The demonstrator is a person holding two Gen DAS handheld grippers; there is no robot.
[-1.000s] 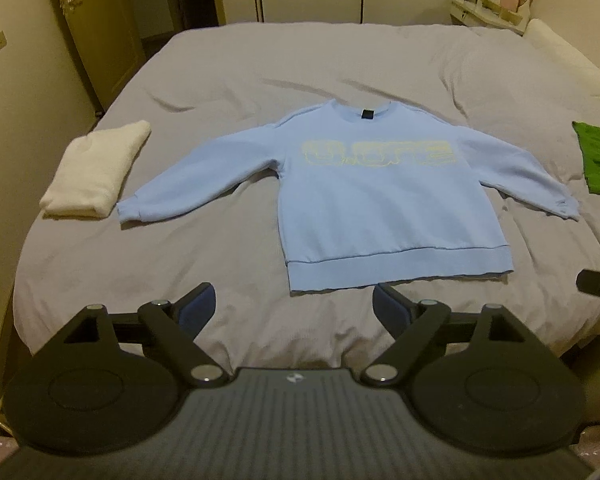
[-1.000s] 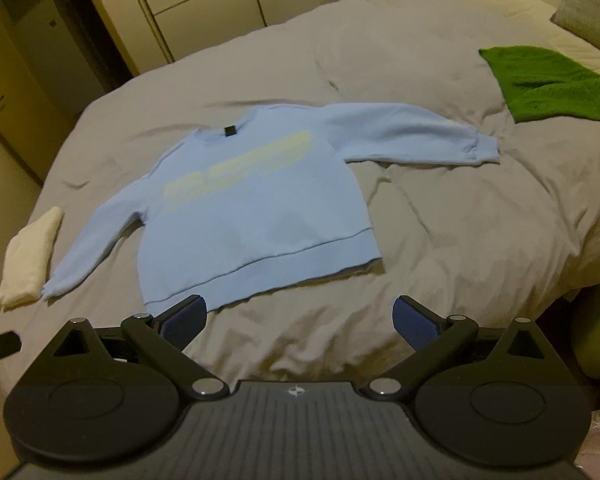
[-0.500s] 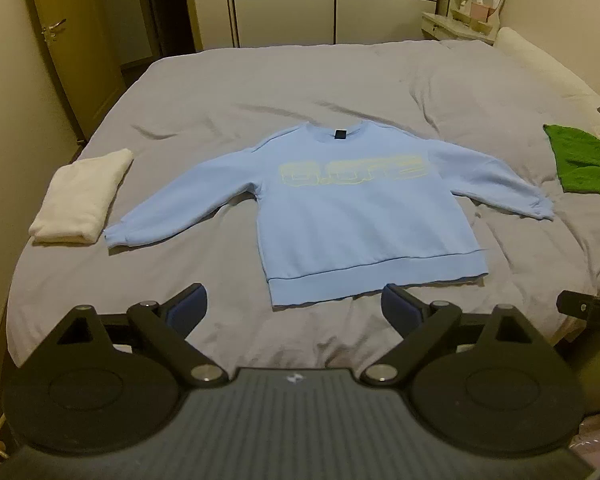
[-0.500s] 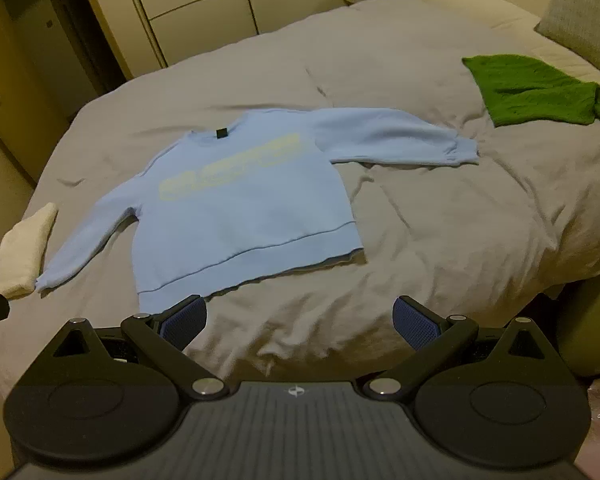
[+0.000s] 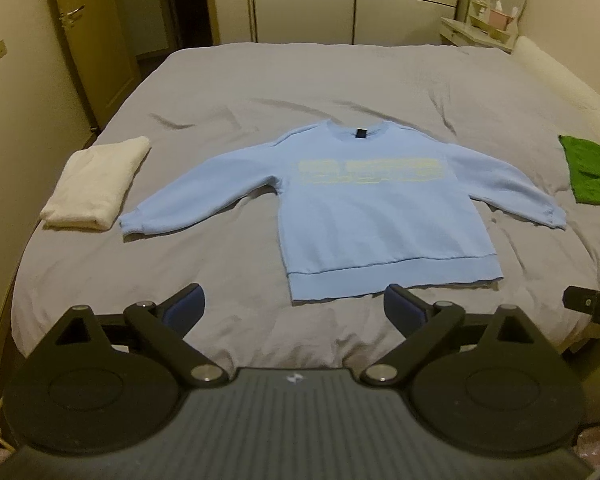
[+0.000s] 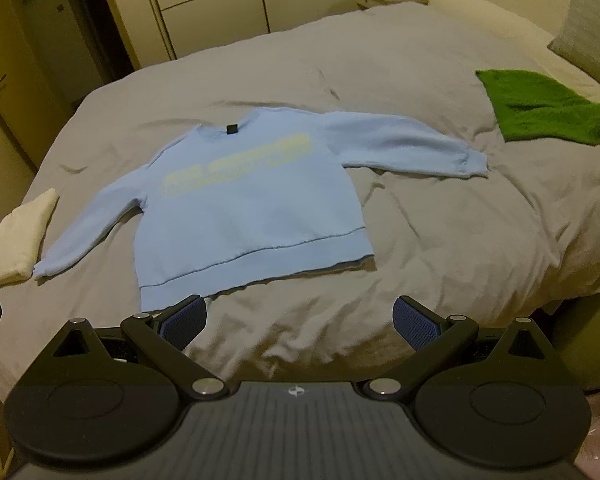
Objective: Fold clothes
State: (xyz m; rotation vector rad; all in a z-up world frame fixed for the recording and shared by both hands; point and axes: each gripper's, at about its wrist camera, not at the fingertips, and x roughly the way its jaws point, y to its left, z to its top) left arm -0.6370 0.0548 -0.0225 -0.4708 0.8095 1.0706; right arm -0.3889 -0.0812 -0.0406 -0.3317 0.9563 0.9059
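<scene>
Sweatshirt: the blue sweatshirt (image 5: 380, 216) lies flat and face up in the middle of the bed (image 5: 300, 80), both sleeves spread out to the sides, hem toward me. I judge no fold has been made on it.
Done: a white folded garment (image 5: 96, 188) sits just beyond the sweatshirt's sleeve cuff on the door side; it looks finished to me.
Left: the whole sweatshirt, sleeves in and body doubled. The green garment (image 6: 548, 108), lying loose beyond the other cuff toward the pillows, seems to be waiting too.
Left hand-held gripper (image 5: 294, 310): released, jaws wide with nothing between them; they have just been opening. It hangs above the bed edge, just short of the sweatshirt's hem.
Right hand-held gripper (image 6: 298, 320): released as well, jaws spread and bare, also near the hem, off its corner on the green garment's side.
In the way: nothing lies on the sweatshirt. The bedcover is wrinkled around it, worst beside the sleeve nearer the green garment, so I expect a pinch there may catch cover along with cloth.
Around: wardrobe doors (image 5: 304, 0) past the sweatshirt's collar, a door beyond the white garment.
</scene>
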